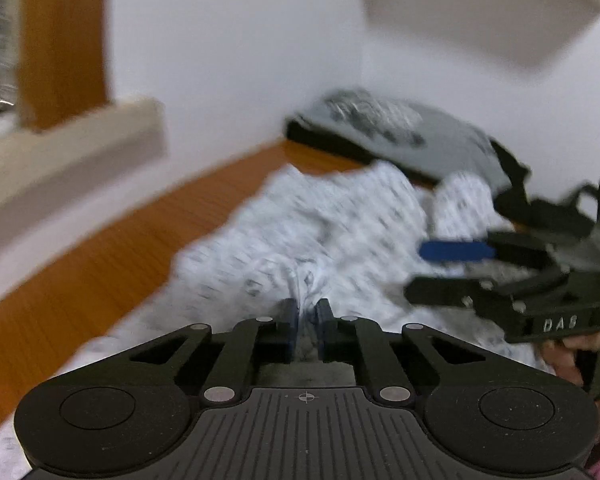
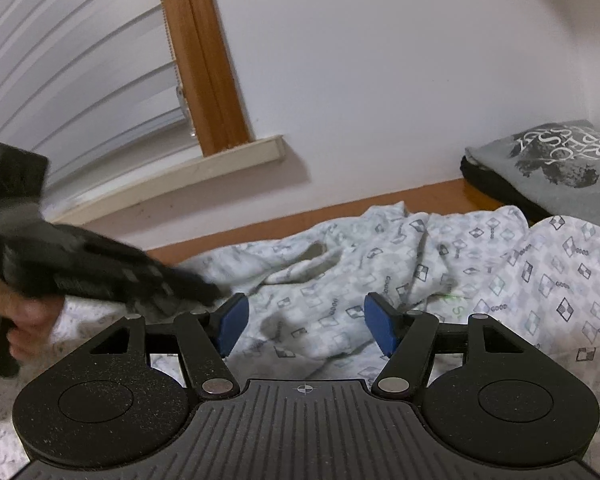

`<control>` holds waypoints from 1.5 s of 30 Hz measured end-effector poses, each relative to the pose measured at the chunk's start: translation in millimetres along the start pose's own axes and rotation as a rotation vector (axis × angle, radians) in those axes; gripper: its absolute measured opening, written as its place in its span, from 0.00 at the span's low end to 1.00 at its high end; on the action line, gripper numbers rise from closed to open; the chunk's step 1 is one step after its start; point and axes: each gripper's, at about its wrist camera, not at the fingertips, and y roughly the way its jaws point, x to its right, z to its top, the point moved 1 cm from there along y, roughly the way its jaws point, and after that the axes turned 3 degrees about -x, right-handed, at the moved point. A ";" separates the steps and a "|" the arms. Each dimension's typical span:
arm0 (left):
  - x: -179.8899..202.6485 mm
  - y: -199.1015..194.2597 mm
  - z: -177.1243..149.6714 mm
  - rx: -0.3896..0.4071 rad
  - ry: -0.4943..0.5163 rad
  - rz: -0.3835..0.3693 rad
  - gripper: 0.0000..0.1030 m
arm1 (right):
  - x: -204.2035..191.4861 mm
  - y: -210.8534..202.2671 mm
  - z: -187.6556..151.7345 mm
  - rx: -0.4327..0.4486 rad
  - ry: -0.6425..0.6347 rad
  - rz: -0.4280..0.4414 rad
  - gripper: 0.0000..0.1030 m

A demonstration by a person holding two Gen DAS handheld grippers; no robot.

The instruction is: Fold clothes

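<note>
A white garment with a small diamond print (image 1: 320, 216) lies crumpled on a wooden surface (image 1: 100, 260). My left gripper (image 1: 307, 320) is shut on a pinched fold of this garment, and the cloth rises in a thin ridge between its blue pads. In the right wrist view the same garment (image 2: 380, 264) spreads under my right gripper (image 2: 306, 320), which stands open above it with nothing between its pads. The left gripper (image 2: 204, 292) shows there as a blur at the left, held by a hand (image 2: 28, 316). The right gripper (image 1: 428, 272) enters the left wrist view from the right.
A folded grey T-shirt with a dark print (image 2: 560, 164) lies on a dark garment at the back right, against the white wall. A window sill (image 2: 180, 176) with a wooden frame and blinds juts out at the back left. Bare wood runs along the wall.
</note>
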 end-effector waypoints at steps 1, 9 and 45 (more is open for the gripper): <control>-8.6 -12.5 0.8 0.029 -0.032 -0.001 0.09 | -0.6 0.4 0.5 -0.001 -0.005 -0.002 0.62; -94.8 -129.5 -29.5 0.221 -0.276 0.064 0.08 | -6.9 4.5 0.0 -0.020 -0.056 -0.021 0.64; -71.5 -77.1 -69.9 0.026 -0.104 0.199 0.45 | -23.1 12.4 -8.4 -0.031 -0.142 -0.034 0.65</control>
